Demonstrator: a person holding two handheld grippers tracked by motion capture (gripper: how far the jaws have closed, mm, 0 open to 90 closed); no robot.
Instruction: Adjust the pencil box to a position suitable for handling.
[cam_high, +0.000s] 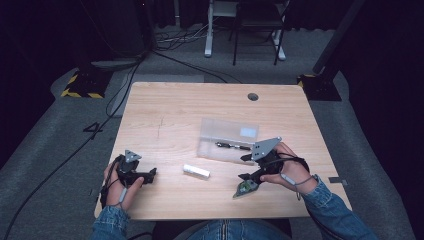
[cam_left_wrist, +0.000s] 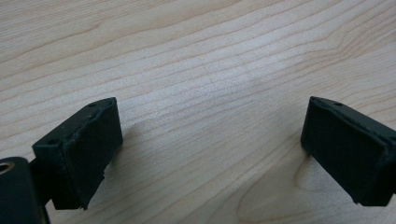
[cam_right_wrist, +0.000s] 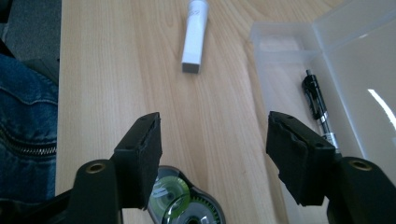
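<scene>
Under my right gripper (cam_right_wrist: 214, 154), jaws apart, sits a tape dispenser (cam_right_wrist: 187, 200); eraser (cam_right_wrist: 194, 35) lies ahead, pen (cam_right_wrist: 319, 109) beside. Left gripper (cam_left_wrist: 210, 144) gapes over bare table (cam_left_wrist: 205, 65).

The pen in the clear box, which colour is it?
Black pen with a silver band; the right gripper view shows it best.

I find little to read here. On the grey floor (cam_high: 60, 130) left of the table (cam_high: 165, 115), a dark mark (cam_high: 93, 129) looks like the figure 4. The white stick (cam_right_wrist: 194, 35) ahead of my right jaws carries a faint grey print near its far end, too blurred for me to make out. The pale label (cam_high: 247, 131) on the clear box (cam_high: 227, 137) shows no letters I can read.
</scene>
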